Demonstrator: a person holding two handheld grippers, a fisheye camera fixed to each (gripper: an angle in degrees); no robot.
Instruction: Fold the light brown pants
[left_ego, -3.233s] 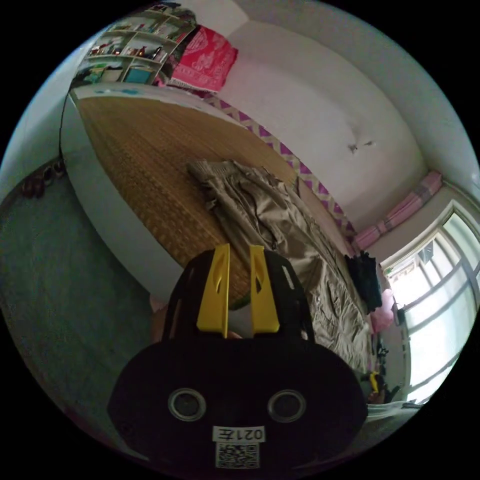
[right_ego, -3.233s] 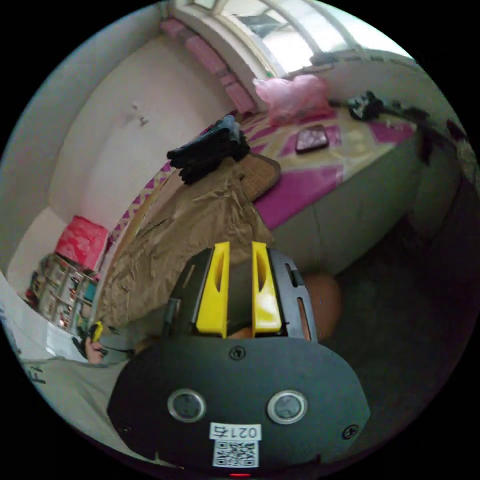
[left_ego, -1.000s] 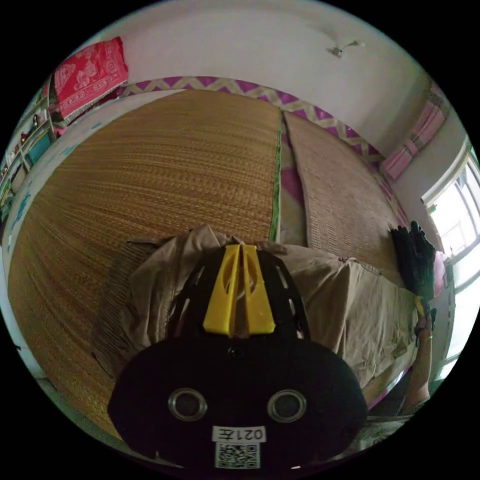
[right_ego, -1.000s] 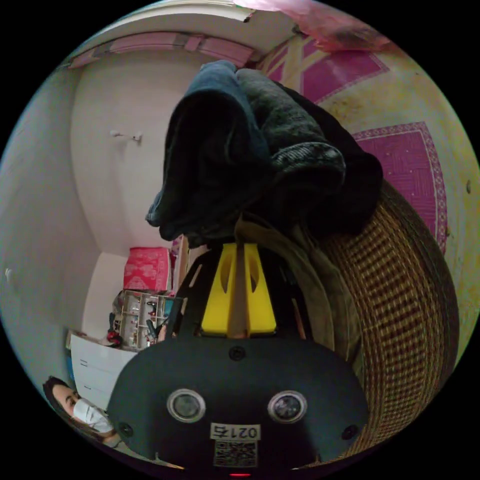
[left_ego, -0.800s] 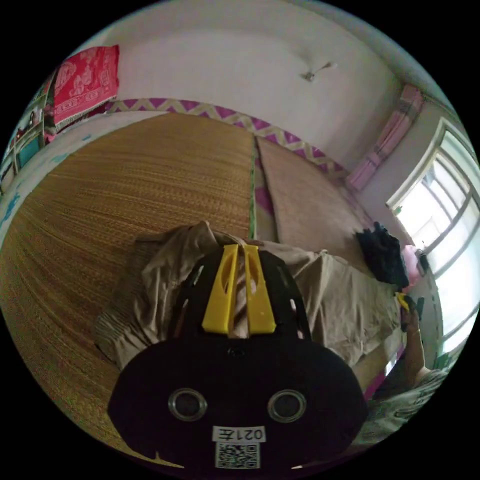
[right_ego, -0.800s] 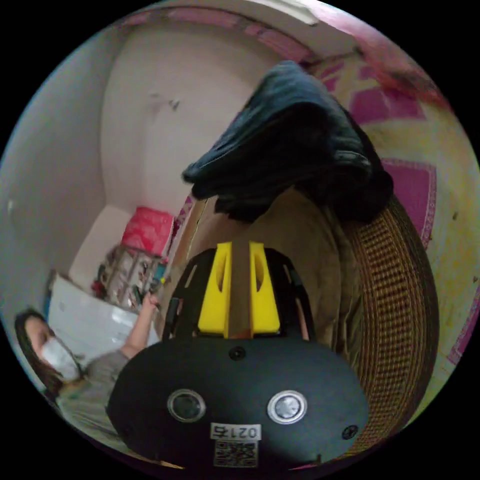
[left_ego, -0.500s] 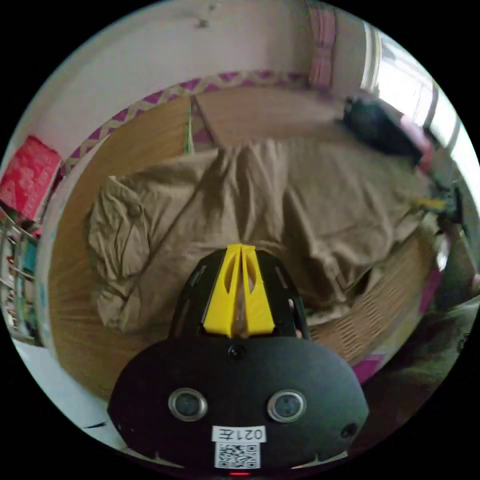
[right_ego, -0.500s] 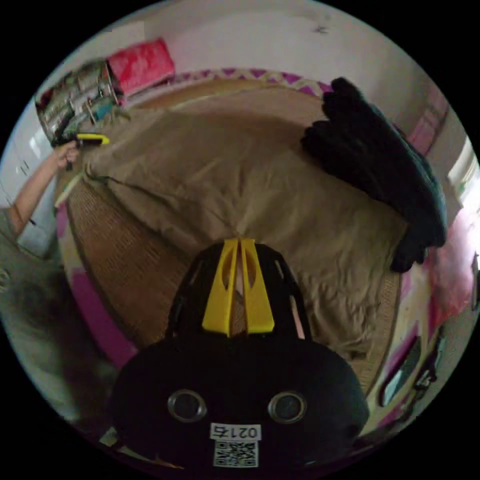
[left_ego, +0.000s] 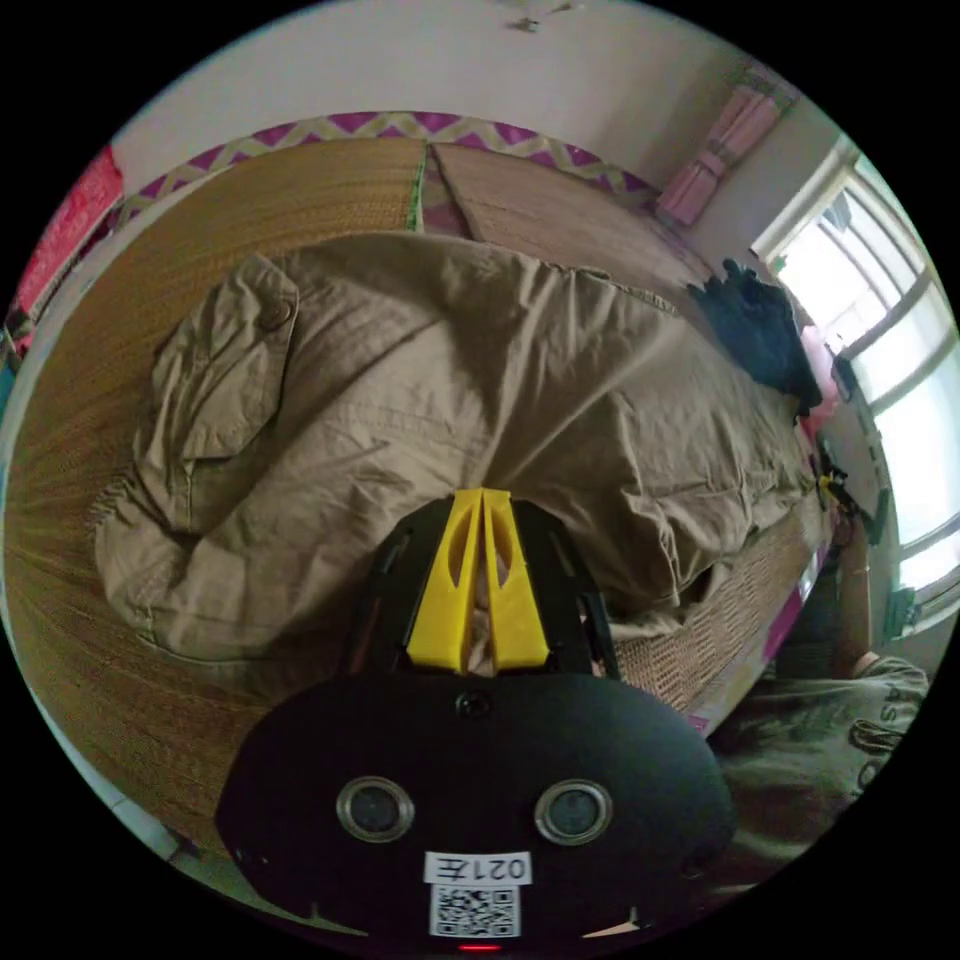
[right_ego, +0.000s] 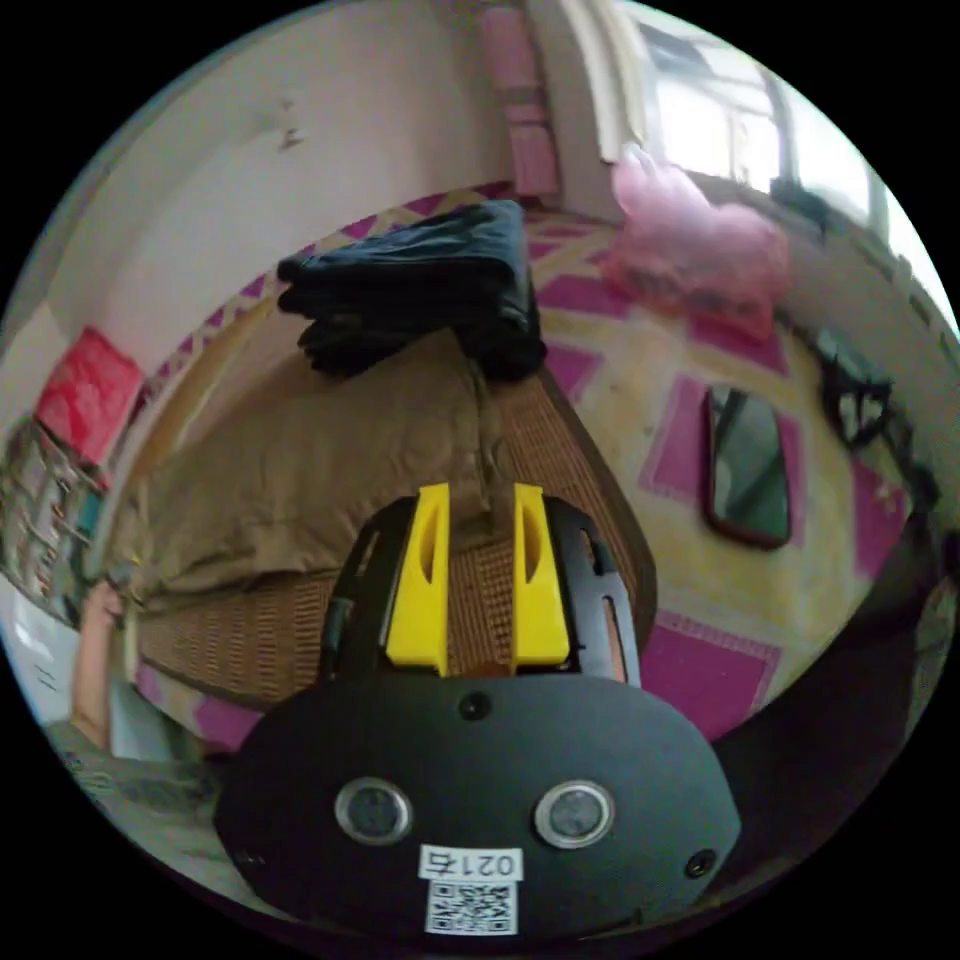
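The light brown pants (left_ego: 480, 360) lie spread lengthwise over the woven mat (left_ego: 300, 190), with a buttoned pocket flap at their left end. My left gripper (left_ego: 483, 495) is shut on a fold of the pants at their near edge, and the cloth bunches toward its tips. In the right gripper view the pants (right_ego: 330, 460) reach back from the leg end. My right gripper (right_ego: 481, 490) stands open just short of that leg end, its jaws apart over the mat (right_ego: 560, 470). Far off at the leg end, the right gripper (left_ego: 828, 487) appears small.
A stack of folded black clothes (right_ego: 420, 280) sits on the mat beside the leg end, also seen as black clothes (left_ego: 760, 330). A pink plastic bag (right_ego: 700, 250) and a dark phone (right_ego: 745, 465) lie on the pink-patterned cover. The person's sleeve (left_ego: 830, 720) is at the bed's edge.
My right gripper has opened and let go of the leg end. The left gripper stays shut on the cloth. The pants now lie flatter and more spread out on the mat.
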